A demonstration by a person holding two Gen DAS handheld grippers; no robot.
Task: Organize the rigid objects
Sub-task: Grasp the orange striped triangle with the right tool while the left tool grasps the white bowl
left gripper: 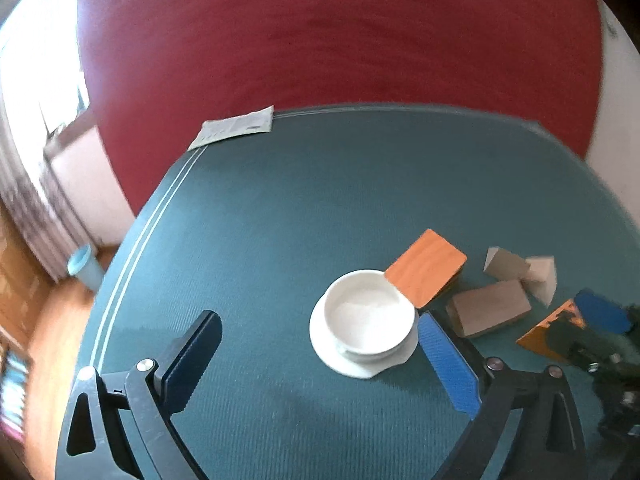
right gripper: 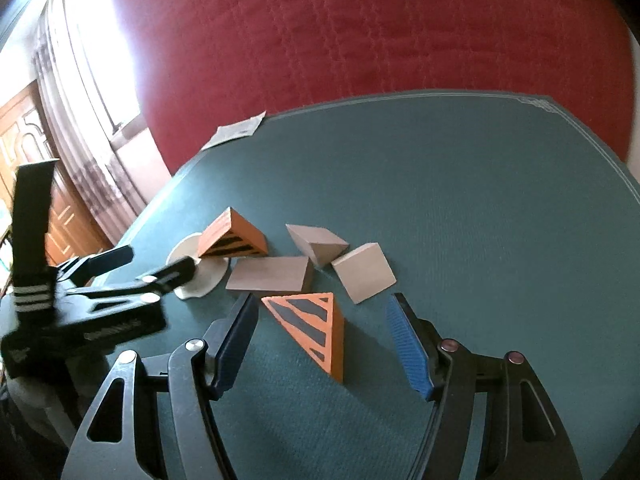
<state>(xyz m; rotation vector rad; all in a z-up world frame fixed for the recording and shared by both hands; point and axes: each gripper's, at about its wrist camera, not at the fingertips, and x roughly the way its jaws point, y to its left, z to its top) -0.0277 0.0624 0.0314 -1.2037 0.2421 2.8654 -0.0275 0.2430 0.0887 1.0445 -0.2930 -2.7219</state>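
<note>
A white bowl (left gripper: 368, 316) on a saucer stands on the green tabletop (left gripper: 280, 220). My left gripper (left gripper: 318, 317) is open around it, its pads clear of the rim. A plain-faced orange wedge (left gripper: 426, 266) leans against the bowl's far rim. In the right wrist view my right gripper (right gripper: 321, 300) is open, and an orange wedge with dark stripes (right gripper: 316, 332) lies between its fingers, untouched. Beyond it lie a grey oblong block (right gripper: 270, 278), a grey wedge (right gripper: 316, 244) and a pale cube (right gripper: 364, 276). The left gripper (right gripper: 156, 260) hides most of the bowl (right gripper: 192, 264) there.
A printed paper slip (left gripper: 236, 126) lies at the table's far left edge. A red cushion (left gripper: 340, 32) fills the background. A light blue cup (left gripper: 84, 266) stands on the wooden floor at the left. The right half of the tabletop (right gripper: 500, 200) holds nothing.
</note>
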